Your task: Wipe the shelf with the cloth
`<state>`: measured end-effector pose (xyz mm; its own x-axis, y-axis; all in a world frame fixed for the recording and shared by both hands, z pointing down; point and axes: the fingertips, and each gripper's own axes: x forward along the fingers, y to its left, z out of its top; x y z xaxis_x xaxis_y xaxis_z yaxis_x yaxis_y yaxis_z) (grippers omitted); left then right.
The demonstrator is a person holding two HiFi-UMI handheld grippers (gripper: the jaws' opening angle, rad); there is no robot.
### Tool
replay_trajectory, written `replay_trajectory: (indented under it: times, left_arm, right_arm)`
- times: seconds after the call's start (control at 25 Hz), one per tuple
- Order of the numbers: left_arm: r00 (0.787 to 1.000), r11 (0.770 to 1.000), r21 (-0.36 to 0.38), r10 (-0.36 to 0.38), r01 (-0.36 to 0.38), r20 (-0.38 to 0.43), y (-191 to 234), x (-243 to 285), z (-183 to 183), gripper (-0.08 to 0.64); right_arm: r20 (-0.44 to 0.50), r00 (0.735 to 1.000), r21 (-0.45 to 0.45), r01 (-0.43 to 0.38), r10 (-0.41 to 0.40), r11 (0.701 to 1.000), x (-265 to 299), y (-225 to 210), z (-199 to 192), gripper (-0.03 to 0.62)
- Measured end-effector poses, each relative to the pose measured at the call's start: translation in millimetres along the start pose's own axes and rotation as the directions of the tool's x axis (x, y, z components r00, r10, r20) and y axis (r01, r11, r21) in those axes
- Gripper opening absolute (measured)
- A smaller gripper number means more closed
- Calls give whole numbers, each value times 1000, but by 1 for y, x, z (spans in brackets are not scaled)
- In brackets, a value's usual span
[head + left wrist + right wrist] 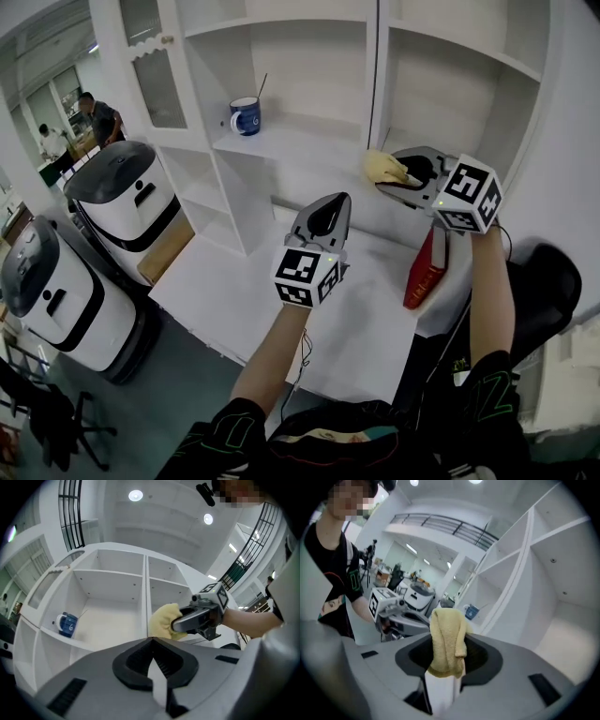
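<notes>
The yellow cloth (pixel 382 167) is bunched in my right gripper (pixel 394 174), which is shut on it and holds it at the front of the white shelf (pixel 309 142), beside the upright divider. In the right gripper view the cloth (pixel 447 639) hangs over the jaws and hides the fingertips. The left gripper view shows the same cloth (pixel 164 619) in front of the divider. My left gripper (pixel 326 214) hovers over the white table, lower and left of the right one, shut with nothing in it (pixel 152 666).
A blue mug (pixel 245 116) with a stick in it stands at the left of the shelf board. A red book (pixel 427 267) leans at the table's right edge. Two white robot units (pixel 122 199) stand on the floor at left. People stand far back left.
</notes>
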<state>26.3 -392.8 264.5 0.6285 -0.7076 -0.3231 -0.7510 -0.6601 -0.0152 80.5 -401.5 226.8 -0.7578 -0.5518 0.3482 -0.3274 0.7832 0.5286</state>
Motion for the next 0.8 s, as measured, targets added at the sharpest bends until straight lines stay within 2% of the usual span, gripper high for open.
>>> replay_trajectory:
  times: [0.12,0.24,0.4,0.56,0.68,0.8]
  left_arm:
    - [988,988,-25,151,-151,-14,41,-34,-10,-3]
    - [955,954,-42,294,-296,-48,80,-73,-24,-3]
    - [896,901,39,434,-432,-94,111,-120,-34,-3]
    - [842,854,94,520,-512,-144,119,-163,-45,-3]
    - [806,825,113,565,-553,-176,125,-195,-54,-3]
    - [782,808,126,588,-575,-207,131,-215,-66,-3]
  right_arm:
    - [186,982,40,28,-35,999,1,21,25,164]
    - [250,963,72,90,-105,993,14,36,29,164]
    - [311,928,218,139,-204,966,35,49,18,164]
    - [334,890,429,150,-311,891,50,65,-3,164]
    - [311,889,544,124,-336,830,72,88,-24,164]
    - [261,893,638,125,-366,760,95,107,-50,164]
